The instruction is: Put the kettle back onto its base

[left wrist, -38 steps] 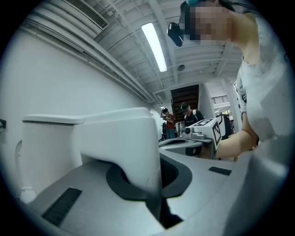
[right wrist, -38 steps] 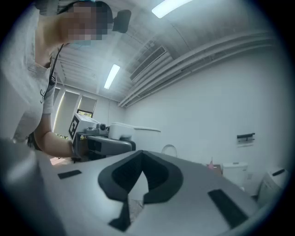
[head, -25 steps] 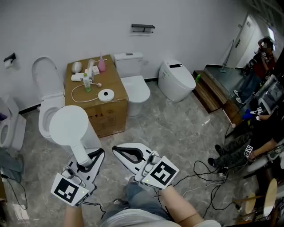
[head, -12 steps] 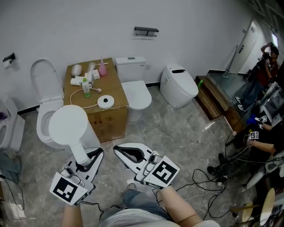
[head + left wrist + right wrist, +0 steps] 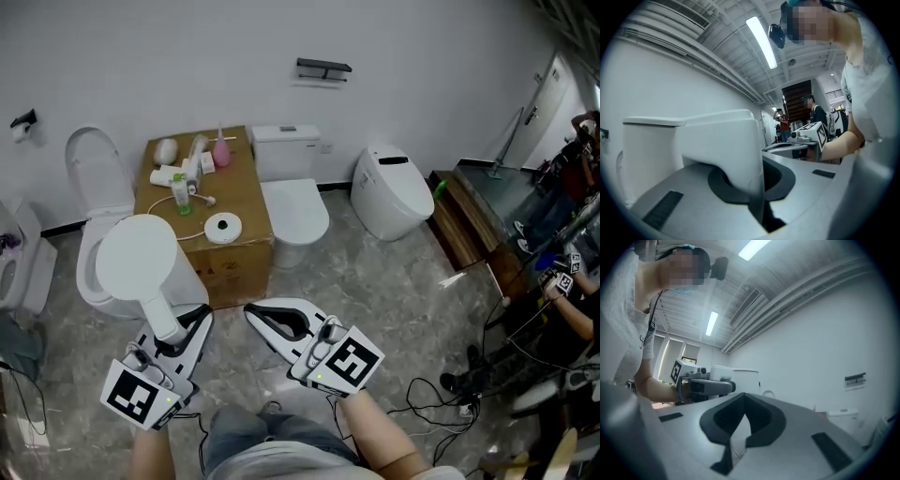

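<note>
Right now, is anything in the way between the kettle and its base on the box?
Nothing visible is. The kettle, held in the left gripper, hangs by the cardboard box's front-left corner; the base lies bare near that edge. The bottles stand farther back.

On the box (image 5: 240, 178), the kettle base (image 5: 223, 226) lies near the front right corner and bottles (image 5: 190, 167) crowd the rear left corner, with the left toilet (image 5: 92, 169) and the right toilet (image 5: 294, 204) flanking the box.

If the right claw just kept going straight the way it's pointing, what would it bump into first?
Probably the white kettle that the left claw holds by its handle. It sits right ahead of the right claw. How near it is, is hard to tell.
</note>
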A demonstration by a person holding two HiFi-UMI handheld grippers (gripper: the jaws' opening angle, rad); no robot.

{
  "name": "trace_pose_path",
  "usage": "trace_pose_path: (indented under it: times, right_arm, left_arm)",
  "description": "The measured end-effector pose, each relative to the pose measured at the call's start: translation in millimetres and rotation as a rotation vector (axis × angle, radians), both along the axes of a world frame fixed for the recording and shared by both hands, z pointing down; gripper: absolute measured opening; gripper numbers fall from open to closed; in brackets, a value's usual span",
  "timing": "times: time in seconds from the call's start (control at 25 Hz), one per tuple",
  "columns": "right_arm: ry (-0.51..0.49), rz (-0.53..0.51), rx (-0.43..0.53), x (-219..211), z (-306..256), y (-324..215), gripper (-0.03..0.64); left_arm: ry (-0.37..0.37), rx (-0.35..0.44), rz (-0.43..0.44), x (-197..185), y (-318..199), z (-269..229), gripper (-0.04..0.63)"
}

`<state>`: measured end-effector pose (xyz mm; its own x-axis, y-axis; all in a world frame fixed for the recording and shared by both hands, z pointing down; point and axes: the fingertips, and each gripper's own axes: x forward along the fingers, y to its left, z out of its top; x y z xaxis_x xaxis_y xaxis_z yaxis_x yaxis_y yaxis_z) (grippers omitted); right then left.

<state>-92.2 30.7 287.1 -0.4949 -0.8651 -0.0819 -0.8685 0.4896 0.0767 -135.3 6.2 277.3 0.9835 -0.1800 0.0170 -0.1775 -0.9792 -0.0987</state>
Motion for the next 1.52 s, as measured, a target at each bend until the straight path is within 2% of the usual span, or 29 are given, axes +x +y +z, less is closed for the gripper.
trace_pose_path:
  times: [0.4, 0.72, 1.2, 1.52]
  right_arm:
    - [-0.026, 0.041, -0.009, 49, 9, -23, 0.008]
    - [-0.022, 0.039, -0.003, 93, 14, -77, 0.008]
    - [-0.016, -0.035, 0.010, 144, -6, -192, 0.008]
    - [-0.011, -0.069, 0.005, 166, -1, -222, 0.008]
  left_arm:
    - [-0.009, -0.002, 0.025, 52, -36, 12, 0.015]
    - [0.013, 0.003, 0.028, 98, -87, 19, 0.015]
    - [-0.044, 0.006, 0.002, 147, -170, 24, 0.015]
    - [-0.053, -0.005, -0.021, 171, -193, 34, 0.015]
